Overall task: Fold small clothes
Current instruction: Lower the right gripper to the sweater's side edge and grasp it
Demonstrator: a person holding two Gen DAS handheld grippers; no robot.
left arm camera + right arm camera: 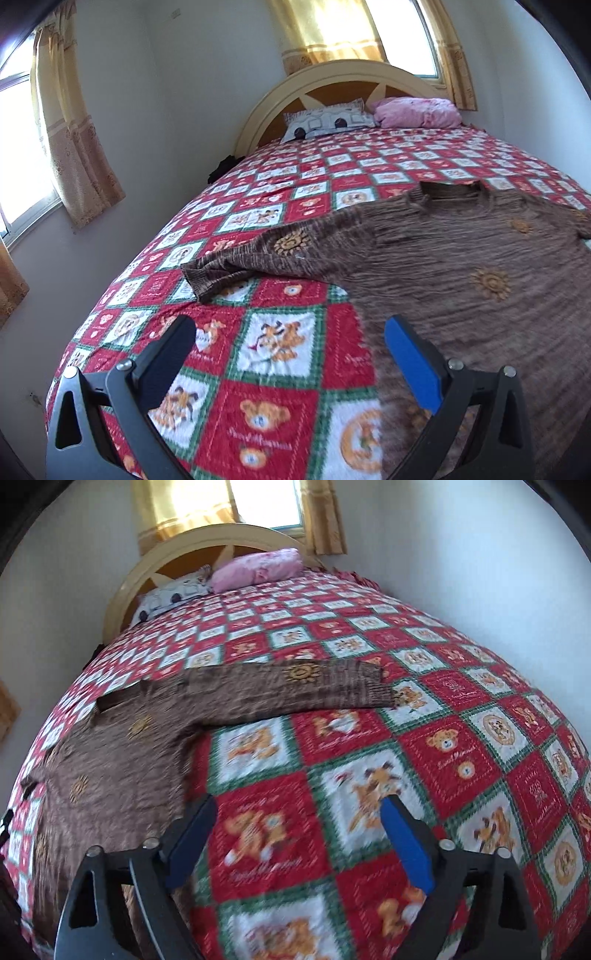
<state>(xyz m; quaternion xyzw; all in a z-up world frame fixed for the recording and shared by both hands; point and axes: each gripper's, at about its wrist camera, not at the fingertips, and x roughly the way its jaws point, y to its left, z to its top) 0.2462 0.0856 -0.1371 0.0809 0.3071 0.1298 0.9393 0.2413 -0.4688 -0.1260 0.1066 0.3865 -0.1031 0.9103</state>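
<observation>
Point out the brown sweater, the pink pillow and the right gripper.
brown sweater (pixel 443 258), left wrist view, on its chest panel.
pink pillow (pixel 258 568), right wrist view, on its middle.
right gripper (pixel 299 816), right wrist view, midway between its open fingertips.

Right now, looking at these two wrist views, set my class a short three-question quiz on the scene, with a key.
1. True or false: the left gripper is shut on the brown sweater.
2. Multiple choice: the sweater sleeve in the right wrist view lies A) folded across the chest, B) stretched out flat on the bedspread, C) hanging off the bed.
3. Fill in: at the headboard, a pink bundle lies beside a patterned ____.

Key
1. False: both its fingers are apart and empty, as are those of the right gripper.
2. B
3. pillow
</observation>
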